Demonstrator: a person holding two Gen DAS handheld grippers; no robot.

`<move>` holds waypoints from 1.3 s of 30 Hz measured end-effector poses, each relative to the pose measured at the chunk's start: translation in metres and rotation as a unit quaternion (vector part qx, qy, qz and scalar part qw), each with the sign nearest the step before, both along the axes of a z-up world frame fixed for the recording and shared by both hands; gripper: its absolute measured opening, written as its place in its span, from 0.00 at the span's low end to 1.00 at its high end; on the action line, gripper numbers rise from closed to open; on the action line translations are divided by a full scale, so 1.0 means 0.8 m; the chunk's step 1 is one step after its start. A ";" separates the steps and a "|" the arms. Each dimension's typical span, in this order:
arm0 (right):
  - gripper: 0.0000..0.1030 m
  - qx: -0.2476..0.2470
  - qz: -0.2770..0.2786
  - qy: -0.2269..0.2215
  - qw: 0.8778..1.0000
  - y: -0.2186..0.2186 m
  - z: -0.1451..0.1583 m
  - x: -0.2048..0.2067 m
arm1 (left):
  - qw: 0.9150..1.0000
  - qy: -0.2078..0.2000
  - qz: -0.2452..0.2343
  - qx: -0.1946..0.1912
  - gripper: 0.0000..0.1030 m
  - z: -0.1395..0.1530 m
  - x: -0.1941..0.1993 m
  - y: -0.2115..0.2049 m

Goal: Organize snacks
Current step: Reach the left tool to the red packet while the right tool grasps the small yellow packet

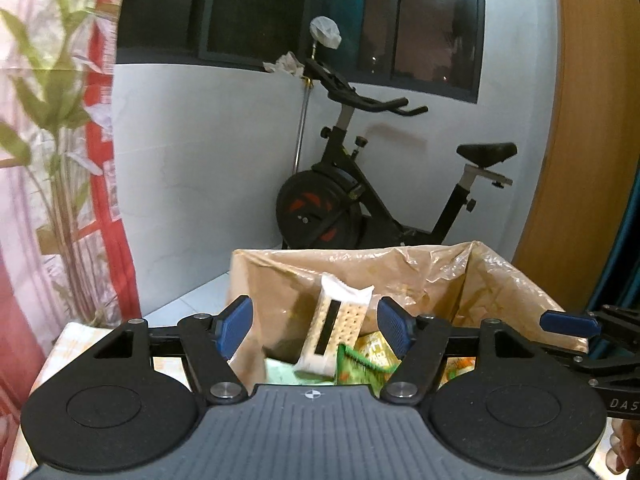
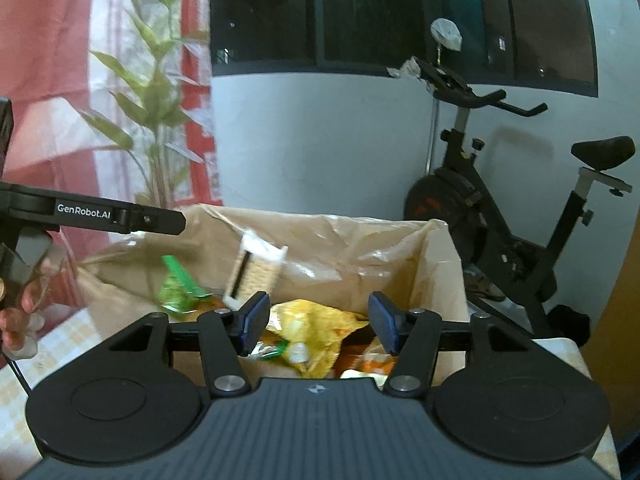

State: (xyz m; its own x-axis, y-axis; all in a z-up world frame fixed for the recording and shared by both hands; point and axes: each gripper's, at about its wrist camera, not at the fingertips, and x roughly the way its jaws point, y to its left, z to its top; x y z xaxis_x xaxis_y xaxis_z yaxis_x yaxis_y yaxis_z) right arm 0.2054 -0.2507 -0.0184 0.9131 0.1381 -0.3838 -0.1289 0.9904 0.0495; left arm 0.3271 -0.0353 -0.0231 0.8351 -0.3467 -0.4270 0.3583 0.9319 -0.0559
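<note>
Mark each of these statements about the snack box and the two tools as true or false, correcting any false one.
1. The cardboard box is lined with clear plastic. True.
2. The left tool is clamped on the white cracker pack. False: its pads stand apart from the pack, which is upright and blurred in the right wrist view, apparently loose over the box.
3. The right tool holds a yellow bag. False: the jaws stand open with nothing gripped; the yellow bag lies in the box beyond them.
4. An exercise bike stands behind the box. True.
5. The box is empty. False: several snack packets lie inside.
</note>
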 end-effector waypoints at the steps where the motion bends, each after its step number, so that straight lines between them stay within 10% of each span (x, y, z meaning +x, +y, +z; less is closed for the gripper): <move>1: 0.57 0.000 0.002 -0.007 1.000 0.002 0.001 -0.008 | 1.000 -0.002 0.002 -0.003 0.69 0.001 -0.009 0.006; 16: 0.57 -0.001 0.042 -0.060 0.997 0.024 -0.030 -0.119 | 0.998 0.009 0.065 -0.024 0.69 -0.044 -0.118 0.075; 39: 0.45 -0.029 0.111 0.115 0.987 0.044 -0.181 -0.077 | 0.984 0.100 0.144 -0.025 0.68 -0.146 -0.135 0.113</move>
